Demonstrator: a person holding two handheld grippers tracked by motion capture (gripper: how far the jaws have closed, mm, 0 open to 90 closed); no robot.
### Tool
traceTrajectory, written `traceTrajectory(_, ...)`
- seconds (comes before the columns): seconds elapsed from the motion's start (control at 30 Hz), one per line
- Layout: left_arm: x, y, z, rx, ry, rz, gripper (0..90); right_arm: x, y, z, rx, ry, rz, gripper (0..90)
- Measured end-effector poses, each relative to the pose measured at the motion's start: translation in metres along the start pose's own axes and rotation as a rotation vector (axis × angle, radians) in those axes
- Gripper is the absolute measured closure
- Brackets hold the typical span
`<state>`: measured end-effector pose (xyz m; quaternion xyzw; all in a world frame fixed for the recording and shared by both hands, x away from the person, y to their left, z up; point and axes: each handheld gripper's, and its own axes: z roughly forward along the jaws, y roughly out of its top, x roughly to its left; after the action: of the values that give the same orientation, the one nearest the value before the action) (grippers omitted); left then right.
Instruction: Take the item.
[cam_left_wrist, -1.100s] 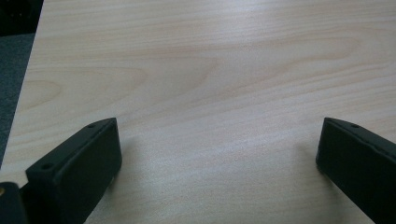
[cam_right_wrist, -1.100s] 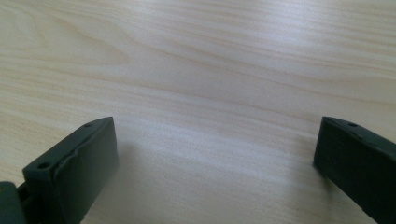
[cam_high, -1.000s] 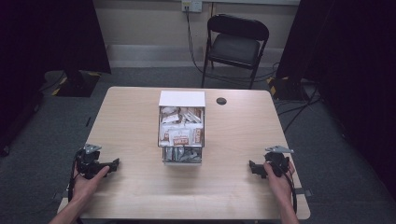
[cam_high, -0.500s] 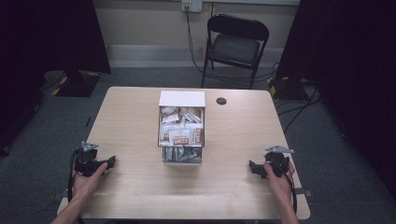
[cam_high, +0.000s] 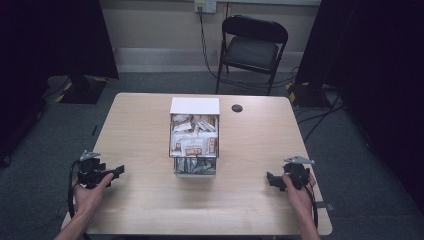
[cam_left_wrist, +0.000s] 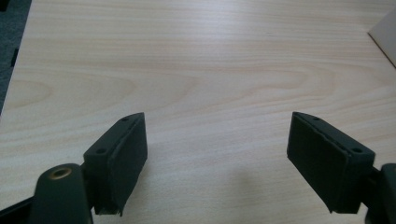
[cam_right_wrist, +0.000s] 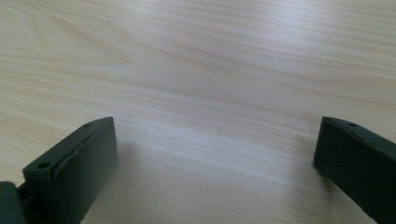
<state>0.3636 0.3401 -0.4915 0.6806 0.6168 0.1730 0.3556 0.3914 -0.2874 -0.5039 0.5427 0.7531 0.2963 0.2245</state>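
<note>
Left gripper (cam_high: 119, 171) at lower left of the high view, jaws apart after just closing a little, nothing but bare wood table (cam_high: 250, 210) between them. Right gripper (cam_high: 270, 180) at lower right, jaws wide and empty. Well apart from both, at frame centre: clear packet-filled box (cam_high: 194, 142), white lid (cam_high: 195, 105) behind.

The right gripper (cam_right_wrist: 215, 158) points along a pale, light-wood-grain table top (cam_right_wrist: 210, 70), its two black, flat-faced jaws rising from the lower corners. They stand wide apart with nothing between them, only bare wood. A soft shadow lies on the table just beside the left-hand jaw.
</note>
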Motion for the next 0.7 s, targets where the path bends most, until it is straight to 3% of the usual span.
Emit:
traceTrajectory(0.17,-0.006,0.004,-0.005,-0.016,-0.002,0.039,20.2,0.000,0.000,0.000,0.000,0.000,0.000,0.0)
traceTrajectory(0.27,-0.007,0.005,-0.007,-0.021,-0.012,0.042,20.5,0.000,0.000,0.000,0.000,0.000,0.000,0.0)
traceTrajectory(0.47,-0.011,0.010,-0.015,-0.051,-0.069,0.059,23.2,0.000,0.000,0.000,0.000,0.000,0.000,0.0)
traceTrajectory(0.5,-0.015,0.011,-0.018,-0.069,-0.070,0.087,23.6,0.000,0.000,0.000,0.000,0.000,0.000,0.0)
traceTrajectory(0.53,-0.015,0.011,-0.018,-0.069,-0.070,0.087,24.3,0.000,0.000,0.000,0.000,0.000,0.000,0.0)
traceTrajectory(0.57,-0.020,0.011,-0.017,-0.064,-0.081,0.121,25.8,0.000,0.000,0.000,0.000,0.000,0.000,0.0)
traceTrajectory(0.6,-0.020,0.011,-0.017,-0.064,-0.081,0.121,26.1,0.000,0.000,0.000,0.000,0.000,0.000,0.0)
traceTrajectory(0.7,-0.023,0.012,-0.017,-0.048,-0.141,0.118,26.2,0.000,0.000,0.000,0.000,0.000,0.000,0.0)
